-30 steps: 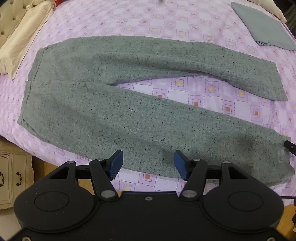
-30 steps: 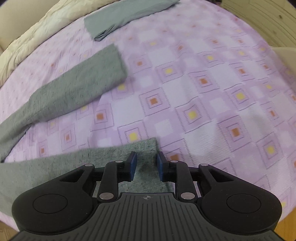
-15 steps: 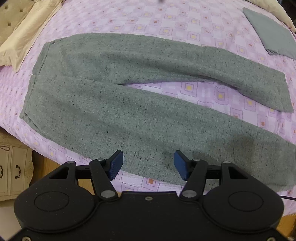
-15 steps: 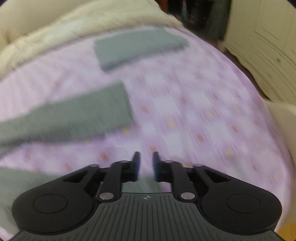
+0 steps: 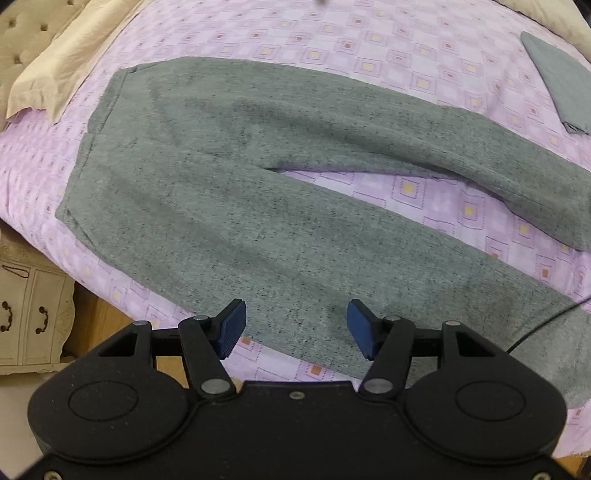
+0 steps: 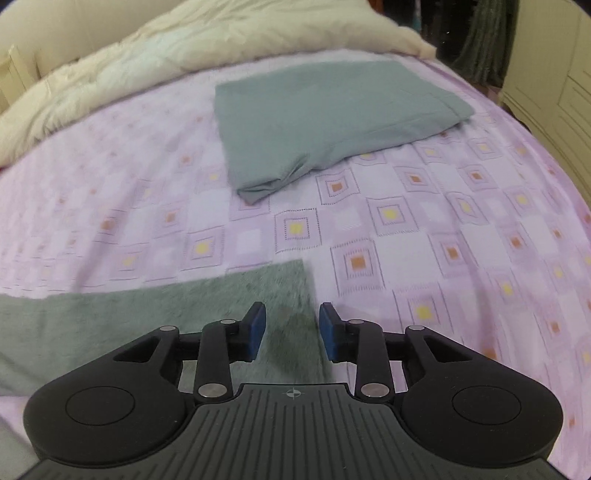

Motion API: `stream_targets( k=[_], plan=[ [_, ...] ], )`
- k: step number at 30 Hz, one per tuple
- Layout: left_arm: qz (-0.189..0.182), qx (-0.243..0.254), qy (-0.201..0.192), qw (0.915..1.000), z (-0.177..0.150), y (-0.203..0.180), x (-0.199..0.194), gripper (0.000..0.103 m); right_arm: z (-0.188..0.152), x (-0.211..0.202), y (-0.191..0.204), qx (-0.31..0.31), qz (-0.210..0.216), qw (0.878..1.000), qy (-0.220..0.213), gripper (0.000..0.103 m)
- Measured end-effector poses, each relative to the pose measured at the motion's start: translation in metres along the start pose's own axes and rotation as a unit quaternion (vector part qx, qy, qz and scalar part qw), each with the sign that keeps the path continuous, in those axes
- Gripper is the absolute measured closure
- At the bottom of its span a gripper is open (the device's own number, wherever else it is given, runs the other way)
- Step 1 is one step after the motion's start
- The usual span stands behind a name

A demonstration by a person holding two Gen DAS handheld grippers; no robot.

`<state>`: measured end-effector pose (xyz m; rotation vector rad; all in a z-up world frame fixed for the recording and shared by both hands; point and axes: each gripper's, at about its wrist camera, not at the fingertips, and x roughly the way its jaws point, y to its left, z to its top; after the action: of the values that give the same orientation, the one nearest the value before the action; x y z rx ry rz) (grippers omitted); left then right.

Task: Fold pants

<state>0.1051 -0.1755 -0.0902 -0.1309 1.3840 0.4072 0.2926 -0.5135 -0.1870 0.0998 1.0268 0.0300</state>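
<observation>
Pants (image 5: pixel 258 206): grey, spread flat on the purple patterned bedspread (image 5: pixel 369 33); waistband at left, two legs running right with a gap between them.
Left gripper (image 5: pixel 295 325): released, jaws spread wide, nothing between the pads; it hovers over the near edge of the near leg, pointing across the bed.
Right gripper (image 6: pixel 291 328): jaws apart, holding nothing; it points forward and slightly down over the cuff end of a pants leg (image 6: pixel 184 306), whose corner lies just ahead of the fingertips. Contact with the fabric cannot be told.
Folded cloth (image 6: pixel 325 122): grey-blue, on the far side of the bed, well apart from the pants.
Blanket (image 6: pixel 184 48): cream, bunched along the far edge.
Cabinet (image 5: pixel 29 317): cream, beside the bed, near left.
</observation>
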Motion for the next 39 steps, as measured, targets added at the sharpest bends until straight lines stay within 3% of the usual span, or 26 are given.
stream_targets(
  k=[4, 5, 6, 8, 9, 10, 12, 16, 17, 19, 22, 27, 31, 36, 39],
  plan=[
    [0.009, -0.011, -0.002, 0.9999, 0.001, 0.006, -0.001, 0.039, 0.007, 0.019, -0.001, 0.002, 0.012, 1.0, 0.019, 0.074],
    [0.012, -0.015, -0.002, 0.9998, 0.002, 0.008, -0.001, 0.039, 0.007, 0.019, 0.0, 0.006, 0.012, 1.0, 0.024, 0.081],
    [0.014, -0.018, -0.001, 0.9997, 0.003, 0.009, -0.001, 0.039, 0.009, 0.018, 0.002, 0.004, 0.018, 0.999, 0.029, 0.098],
    [0.016, -0.025, 0.001, 0.9996, 0.004, 0.01, 0.001, 0.039, 0.019, 0.011, 0.013, -0.033, 0.018, 0.999, 0.023, 0.098],
    [0.016, -0.027, 0.002, 0.9995, 0.005, 0.01, 0.001, 0.039, 0.025, 0.006, 0.015, -0.049, 0.008, 0.999, -0.001, 0.098],
    [0.017, -0.028, 0.0, 0.9995, 0.006, 0.01, 0.001, 0.039, 0.034, 0.003, 0.015, -0.046, -0.001, 0.999, -0.025, 0.098],
    [0.02, -0.03, -0.007, 0.9993, 0.007, 0.01, -0.001, 0.039, 0.051, 0.012, 0.011, -0.022, -0.021, 0.999, -0.031, 0.099],
    [0.011, -0.031, -0.005, 0.9995, 0.013, 0.007, 0.002, 0.039, 0.061, 0.044, 0.011, -0.012, -0.027, 0.999, 0.021, 0.096],
    [0.011, -0.028, -0.005, 0.9995, 0.013, 0.005, 0.002, 0.039, 0.059, 0.044, 0.012, -0.02, -0.028, 0.999, 0.014, 0.095],
    [0.011, -0.021, -0.006, 0.9997, 0.015, 0.003, 0.002, 0.039, 0.053, 0.03, 0.011, -0.027, -0.027, 0.999, -0.023, 0.083],
    [0.009, -0.019, -0.009, 0.9997, 0.015, 0.003, 0.001, 0.039, 0.047, 0.002, 0.009, -0.018, 0.007, 0.998, -0.06, 0.08],
    [0.014, -0.022, -0.007, 0.9996, 0.022, 0.004, 0.006, 0.039, 0.035, -0.018, 0.026, -0.055, 0.053, 0.995, -0.057, 0.08],
    [0.018, -0.027, -0.014, 0.9994, 0.035, 0.014, 0.008, 0.039, 0.042, -0.012, 0.037, -0.071, 0.051, 0.995, -0.038, 0.079],
    [0.038, 0.007, -0.039, 0.9985, 0.067, 0.031, 0.02, 0.039, 0.055, 0.009, 0.054, -0.139, 0.042, 0.989, 0.003, 0.072],
    [0.034, 0.018, -0.041, 0.9984, 0.093, 0.039, 0.034, 0.039, 0.057, 0.015, 0.079, -0.206, 0.034, 0.978, 0.017, 0.072]
  ],
)
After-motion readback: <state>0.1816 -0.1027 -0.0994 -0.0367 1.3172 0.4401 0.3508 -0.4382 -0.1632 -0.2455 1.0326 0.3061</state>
